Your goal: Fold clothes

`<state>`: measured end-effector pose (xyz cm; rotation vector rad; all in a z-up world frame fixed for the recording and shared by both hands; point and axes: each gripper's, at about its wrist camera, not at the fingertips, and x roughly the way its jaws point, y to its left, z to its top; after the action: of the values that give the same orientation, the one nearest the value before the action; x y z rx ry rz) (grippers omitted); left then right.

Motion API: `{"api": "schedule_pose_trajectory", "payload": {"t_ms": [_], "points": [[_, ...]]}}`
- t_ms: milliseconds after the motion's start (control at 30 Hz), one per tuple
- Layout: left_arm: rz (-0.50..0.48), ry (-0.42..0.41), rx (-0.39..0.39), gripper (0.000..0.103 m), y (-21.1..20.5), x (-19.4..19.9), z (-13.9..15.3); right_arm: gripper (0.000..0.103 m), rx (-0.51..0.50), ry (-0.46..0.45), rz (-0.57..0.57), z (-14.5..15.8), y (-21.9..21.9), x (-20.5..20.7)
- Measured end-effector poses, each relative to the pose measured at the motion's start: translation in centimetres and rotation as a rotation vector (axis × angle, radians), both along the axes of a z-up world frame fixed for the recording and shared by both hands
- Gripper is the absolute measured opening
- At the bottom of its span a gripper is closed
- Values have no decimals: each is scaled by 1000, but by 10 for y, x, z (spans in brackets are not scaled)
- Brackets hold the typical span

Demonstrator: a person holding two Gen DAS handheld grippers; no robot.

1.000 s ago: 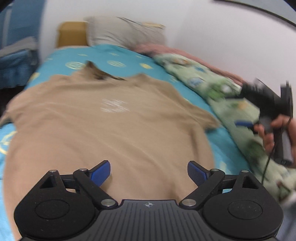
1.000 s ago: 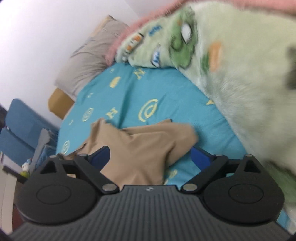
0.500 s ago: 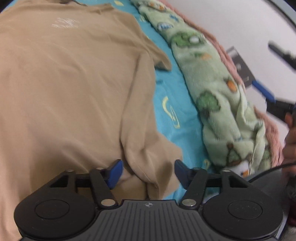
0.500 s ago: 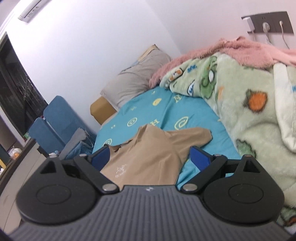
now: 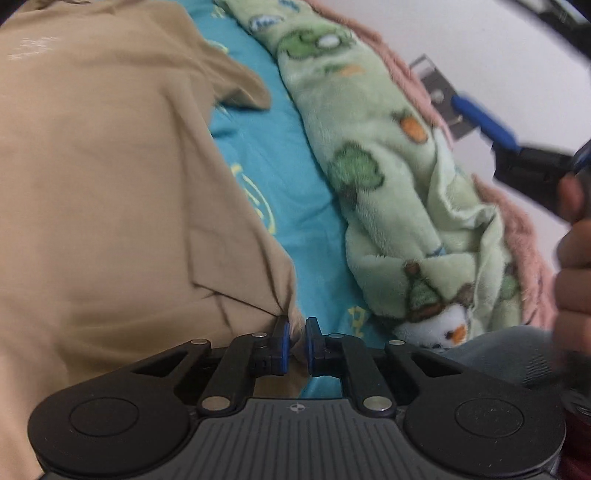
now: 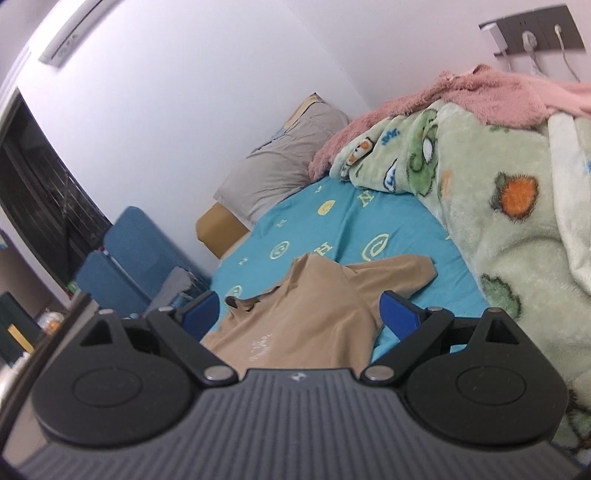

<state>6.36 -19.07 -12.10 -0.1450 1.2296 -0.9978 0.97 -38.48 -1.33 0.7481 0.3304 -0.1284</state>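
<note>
Where pinched, shirt hem (image 5: 291, 325) between left claw (image 5: 296, 345) pads.

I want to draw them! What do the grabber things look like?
Each gripper, left and right, is black, with blue pads, silver rivets, two round discs and a ribbed grey body bearing a small round mark. A bare hand shows.

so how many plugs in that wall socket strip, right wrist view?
3 plugs in the socket strip at top right: a white adapter at its left end, then one plug and another with cords hanging down. More may sit past the frame edge.
</note>
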Motion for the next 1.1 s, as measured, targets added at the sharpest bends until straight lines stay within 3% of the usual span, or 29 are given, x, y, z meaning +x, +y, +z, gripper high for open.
{"api": "schedule_pose_trajectory", "payload": {"t_ms": [67, 133, 200, 267, 333, 367, 467, 600, 767, 967, 1100], "points": [[-27, -8, 31, 19, -12, -3, -5, 95, 40, -9, -8, -7, -9, 0], [-50, -16, 50, 39, -14, -5, -5, 95, 121, -8, -29, -20, -23, 4], [-53, -30, 63, 52, -4, -3, 1, 96, 221, 0, -57, -36, -38, 10], [-27, -59, 74, 56, 14, 3, 12, 97, 322, 23, -107, -55, -49, 26], [13, -112, 94, 73, 31, 9, 24, 97, 410, 55, -146, -75, -54, 49], [35, -148, 103, 75, 40, 12, 30, 97, 443, 72, -158, -84, -56, 62], [102, -247, 94, 77, 68, 21, 46, 96, 493, 115, -178, -114, -57, 101], [280, -231, 21, 78, 103, 41, 45, 96, 547, 175, -207, -161, -62, 151], [418, -224, 7, 78, 134, 70, 39, 96, 573, 151, -227, -201, -78, 191], [509, -203, -7, 78, 158, 112, 35, 95, 553, 51, -198, -213, -89, 231], [548, -178, -15, 78, 163, 131, 29, 96, 462, 74, -120, -208, -85, 263]]}}
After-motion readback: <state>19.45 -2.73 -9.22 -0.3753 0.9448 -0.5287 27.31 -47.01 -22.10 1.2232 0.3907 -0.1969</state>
